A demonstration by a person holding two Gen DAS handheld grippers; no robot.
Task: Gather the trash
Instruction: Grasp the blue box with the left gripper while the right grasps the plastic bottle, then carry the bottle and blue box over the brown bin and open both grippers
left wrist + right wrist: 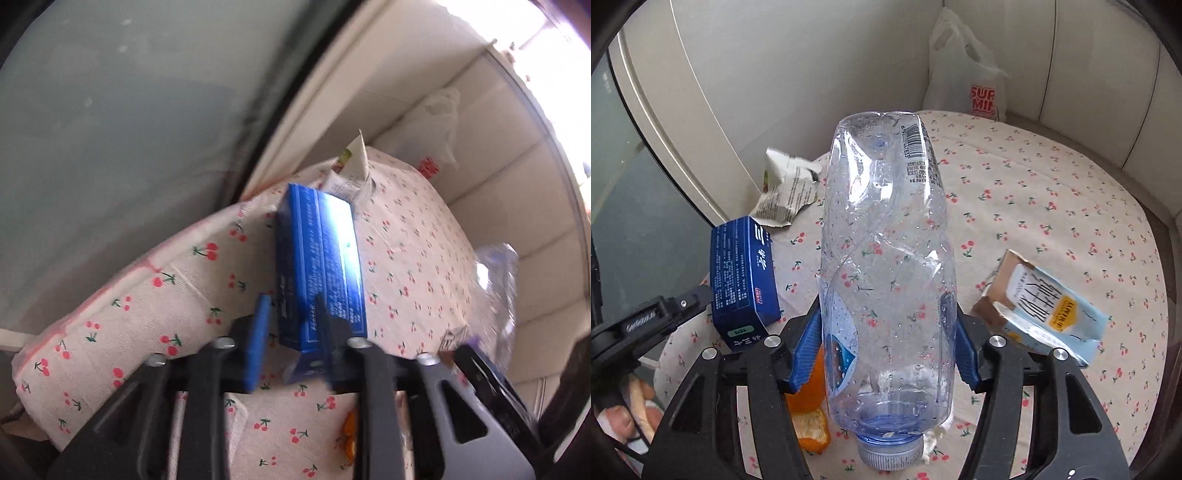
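Observation:
A clear, dented plastic bottle [886, 240] hangs cap-down over the table, and my right gripper [886, 310] is shut on it, blue pads pressing both sides. My left gripper [291, 301] is shut on a dark blue box [321, 258], which tilts up off the cloth. In the right wrist view the blue box [742, 277] shows at the left, held from the left. The bottle [498, 280] is a blur at the right edge of the left wrist view.
The round table wears a cherry-print cloth [1052, 206]. On it lie a crumpled white wrapper [786, 188], a torn pale blue carton [1038, 310] and orange peel [812, 417]. A white plastic bag [967, 74] stands in the far corner. A glass door [110, 129] is at the left.

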